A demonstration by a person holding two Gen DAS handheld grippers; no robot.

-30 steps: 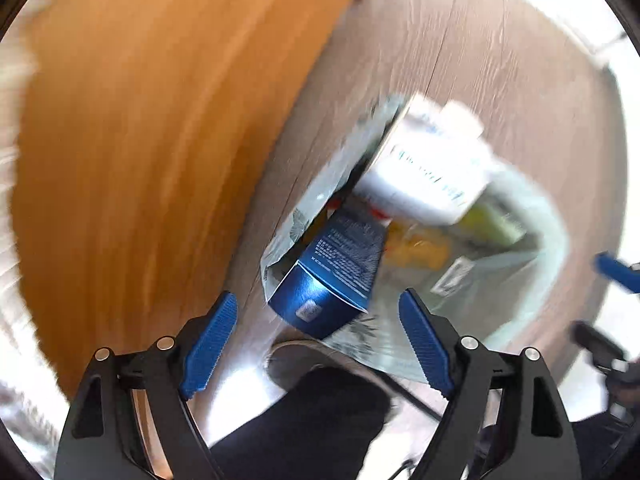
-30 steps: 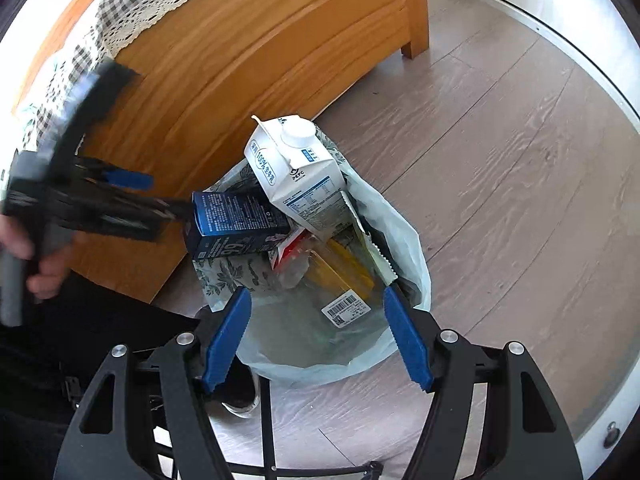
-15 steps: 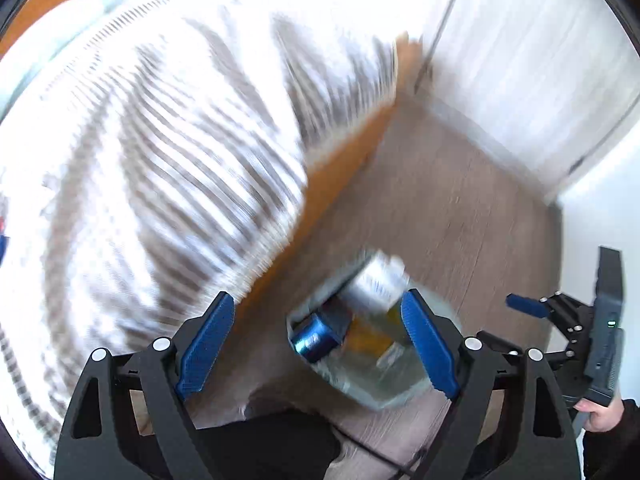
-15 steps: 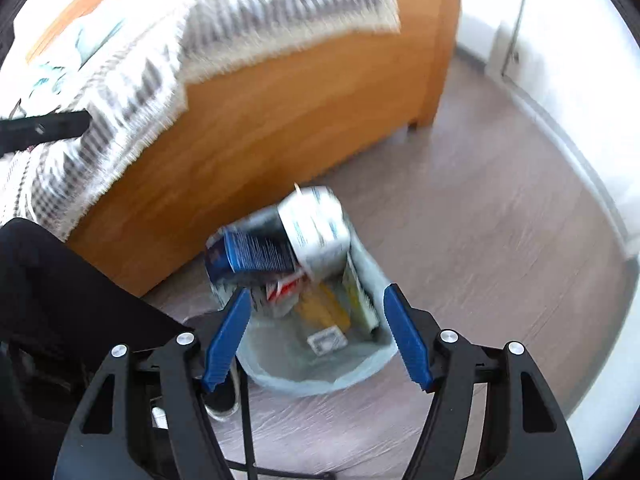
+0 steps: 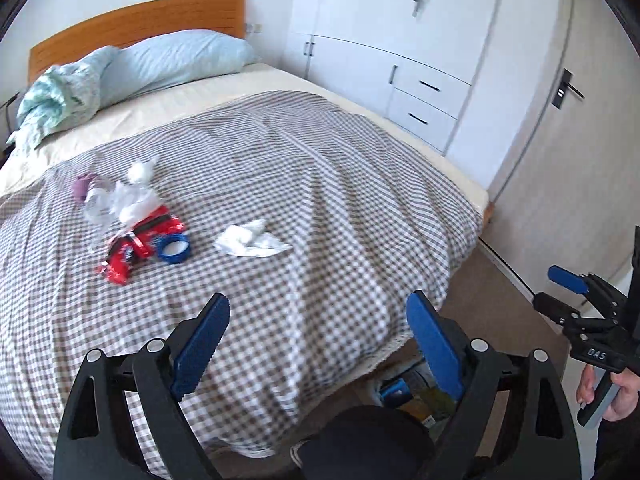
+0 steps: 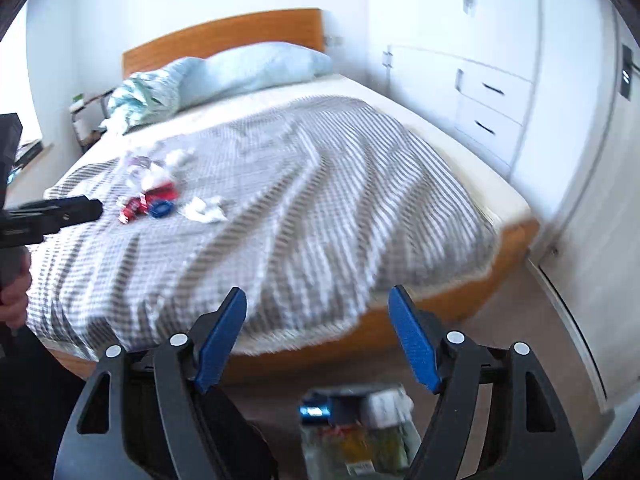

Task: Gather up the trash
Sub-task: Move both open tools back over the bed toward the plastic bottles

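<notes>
Trash lies on the checked blanket: a red wrapper, a blue ring, a crumpled white tissue and crumpled clear and white scraps. My left gripper hovers over the bed's near part, well short of the trash; its jaws are opening and hold nothing. My right gripper, beside it above the bed's foot, is also opening and empty. The filled trash bag stands on the floor below both.
The bed with its wooden headboard and blue pillows fills the middle. White wardrobe drawers and a door line the right side. Floor runs between the bed and the wardrobe. A person's dark trouser leg is at the bottom.
Both grippers have risen from just above the trash bag and tilted up to face the bed. The bag has dropped to the bottom edge of both views.
</notes>
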